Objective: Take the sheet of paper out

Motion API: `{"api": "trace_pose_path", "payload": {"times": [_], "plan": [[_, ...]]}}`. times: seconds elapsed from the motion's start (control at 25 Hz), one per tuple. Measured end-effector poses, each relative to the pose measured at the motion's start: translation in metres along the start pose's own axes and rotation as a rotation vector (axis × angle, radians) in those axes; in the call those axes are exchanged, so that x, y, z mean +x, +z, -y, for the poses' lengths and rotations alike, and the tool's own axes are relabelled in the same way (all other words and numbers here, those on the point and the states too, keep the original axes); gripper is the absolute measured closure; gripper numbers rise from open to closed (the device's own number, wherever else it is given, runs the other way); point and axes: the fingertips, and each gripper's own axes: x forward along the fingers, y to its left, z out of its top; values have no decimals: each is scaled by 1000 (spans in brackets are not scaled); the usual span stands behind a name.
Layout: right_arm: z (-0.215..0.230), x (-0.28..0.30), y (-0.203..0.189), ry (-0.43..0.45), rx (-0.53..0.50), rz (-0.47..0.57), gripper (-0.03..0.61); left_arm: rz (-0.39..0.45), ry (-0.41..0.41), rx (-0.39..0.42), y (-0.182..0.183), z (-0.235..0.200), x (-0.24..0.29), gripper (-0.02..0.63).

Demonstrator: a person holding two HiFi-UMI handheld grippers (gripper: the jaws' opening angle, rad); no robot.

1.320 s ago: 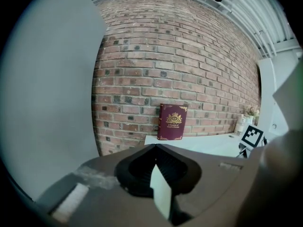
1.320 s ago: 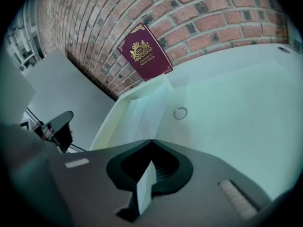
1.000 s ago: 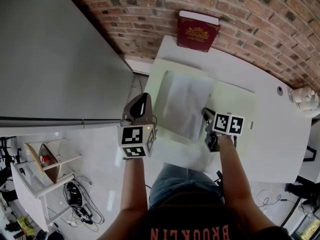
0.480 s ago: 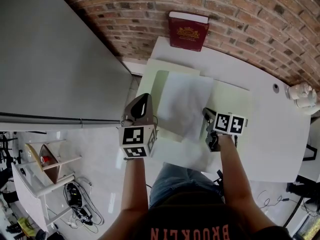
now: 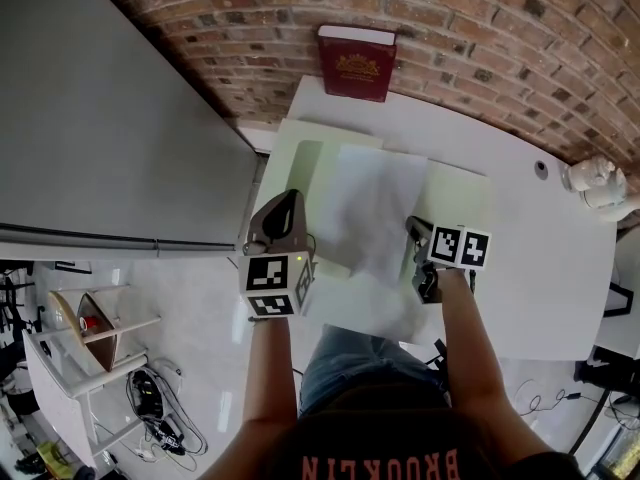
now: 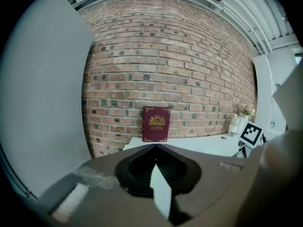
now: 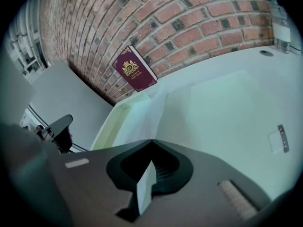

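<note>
A white sheet of paper lies partly on a pale green folder on the white table. My left gripper is at the sheet's near left side. It is shut, with a thin pale sheet edge pinched between its jaws. My right gripper is at the sheet's right edge, shut on the paper. In the right gripper view the sheet runs from the jaws toward the folder.
A dark red book leans on the brick wall at the table's back. A small white pot stands at the table's far right. A grey panel fills the left side, with a white shelf on the floor below.
Both grippers have drawn back toward me with the sheet. More of the folder's left part now shows beside the paper. The book and table have slid up and left in view.
</note>
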Motion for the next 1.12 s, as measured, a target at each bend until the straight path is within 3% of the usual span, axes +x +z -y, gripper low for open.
{"api": "trace_pose_path", "payload": {"times": [0.56,1.12], "plan": [[32,-39,0,-19,-1,38,577,15,-32,29,5,42,0,614],[45,-92,12,8,-67,121,577,41,-26,41,3,90,-12,614]]}}
